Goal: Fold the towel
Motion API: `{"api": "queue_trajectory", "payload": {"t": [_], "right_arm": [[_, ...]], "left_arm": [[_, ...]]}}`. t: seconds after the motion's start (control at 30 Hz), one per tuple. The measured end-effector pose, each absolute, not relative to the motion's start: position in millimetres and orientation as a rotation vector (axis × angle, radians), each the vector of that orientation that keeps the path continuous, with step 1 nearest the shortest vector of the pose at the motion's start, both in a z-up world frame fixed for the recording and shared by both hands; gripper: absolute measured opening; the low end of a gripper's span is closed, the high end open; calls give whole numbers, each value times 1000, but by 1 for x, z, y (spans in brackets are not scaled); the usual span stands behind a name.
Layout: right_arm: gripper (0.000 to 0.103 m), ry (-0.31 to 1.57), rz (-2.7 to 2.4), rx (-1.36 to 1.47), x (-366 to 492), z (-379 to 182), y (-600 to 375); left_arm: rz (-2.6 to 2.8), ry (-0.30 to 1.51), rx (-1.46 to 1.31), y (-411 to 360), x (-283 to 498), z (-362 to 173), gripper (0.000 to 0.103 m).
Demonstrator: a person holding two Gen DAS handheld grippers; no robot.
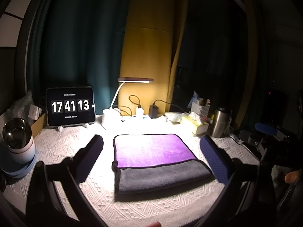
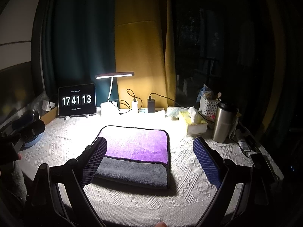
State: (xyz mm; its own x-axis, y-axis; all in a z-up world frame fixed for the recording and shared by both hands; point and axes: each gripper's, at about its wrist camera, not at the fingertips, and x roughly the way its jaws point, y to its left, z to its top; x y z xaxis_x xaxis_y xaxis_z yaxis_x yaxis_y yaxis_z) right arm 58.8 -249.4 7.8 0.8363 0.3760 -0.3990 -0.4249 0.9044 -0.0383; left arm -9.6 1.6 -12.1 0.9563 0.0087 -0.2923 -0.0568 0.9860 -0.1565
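Towel (image 1: 151,157) folded on bench (image 1: 62,147), grey flap at 6 o'clock — both tongs (image 1: 151,157) (image 2: 149,158) released, empty. Next: pinch edge, fold again.

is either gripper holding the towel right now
No, the towel lies flat on the table while the left gripper and right gripper hover with jaws wide open.

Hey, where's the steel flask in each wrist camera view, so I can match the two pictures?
Left wrist: the flask stands at right of centre, right of the tissue box.
Right wrist: the flask stands at right, again right of the tissue box, in front of a white basket.
Shared landmark: the clock tablet reading 17 41 13, at back left.
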Motion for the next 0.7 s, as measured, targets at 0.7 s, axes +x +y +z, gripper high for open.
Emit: {"api": "queue_trajectory", "payload": {"t": [0.7], "right_arm": [[94,402,426,-129,61,8,-248]], "left_arm": [[20,303,-166,4,-6,-9,102]]}}
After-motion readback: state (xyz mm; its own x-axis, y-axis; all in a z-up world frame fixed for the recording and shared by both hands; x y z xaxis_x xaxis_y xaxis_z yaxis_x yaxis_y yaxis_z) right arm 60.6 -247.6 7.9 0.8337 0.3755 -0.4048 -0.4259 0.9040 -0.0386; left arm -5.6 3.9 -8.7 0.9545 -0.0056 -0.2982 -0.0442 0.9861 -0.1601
